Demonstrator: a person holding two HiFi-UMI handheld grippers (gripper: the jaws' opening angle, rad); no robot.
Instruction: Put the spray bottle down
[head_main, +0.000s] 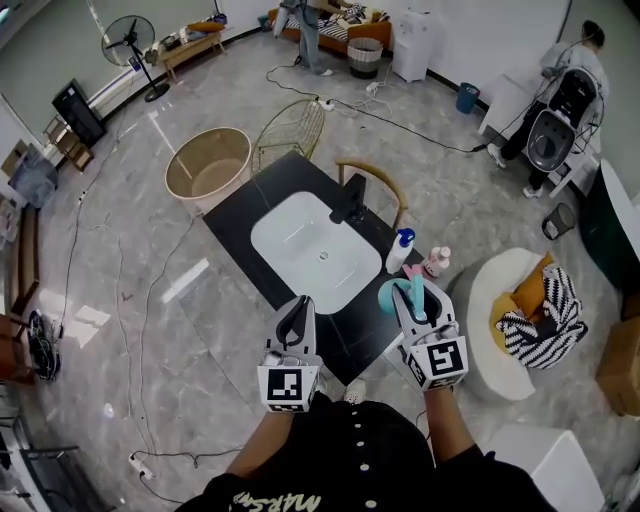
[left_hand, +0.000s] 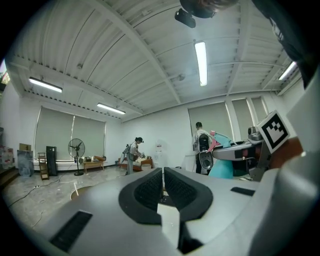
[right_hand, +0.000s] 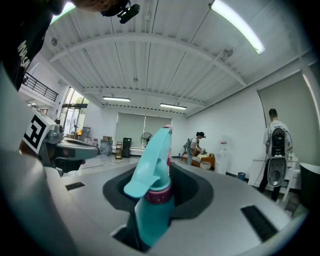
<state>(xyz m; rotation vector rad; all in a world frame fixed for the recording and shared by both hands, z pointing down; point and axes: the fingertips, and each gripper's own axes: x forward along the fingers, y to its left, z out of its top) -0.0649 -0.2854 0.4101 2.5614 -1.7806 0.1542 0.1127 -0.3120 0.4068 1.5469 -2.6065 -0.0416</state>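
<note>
A teal spray bottle (head_main: 391, 296) with a pink collar stands upright between the jaws of my right gripper (head_main: 414, 292), over the front right part of the black counter (head_main: 235, 222). In the right gripper view the bottle (right_hand: 154, 205) fills the gap and both pads press its neck. The bottle's trigger head (right_hand: 150, 160) points away from me and to the left. My left gripper (head_main: 297, 310) hovers beside it, near the front rim of the white sink (head_main: 290, 240). Its pads (left_hand: 150, 187) almost touch, with nothing between them. The left gripper view also catches the teal bottle (left_hand: 223, 162) at the right.
A black faucet (head_main: 349, 198) rises behind the sink. A white bottle with a blue cap (head_main: 400, 250) and a pink bottle (head_main: 436, 262) stand on the counter's right end. A white round seat (head_main: 505, 325) with striped cloth sits at the right, a beige tub (head_main: 208, 164) at the back left.
</note>
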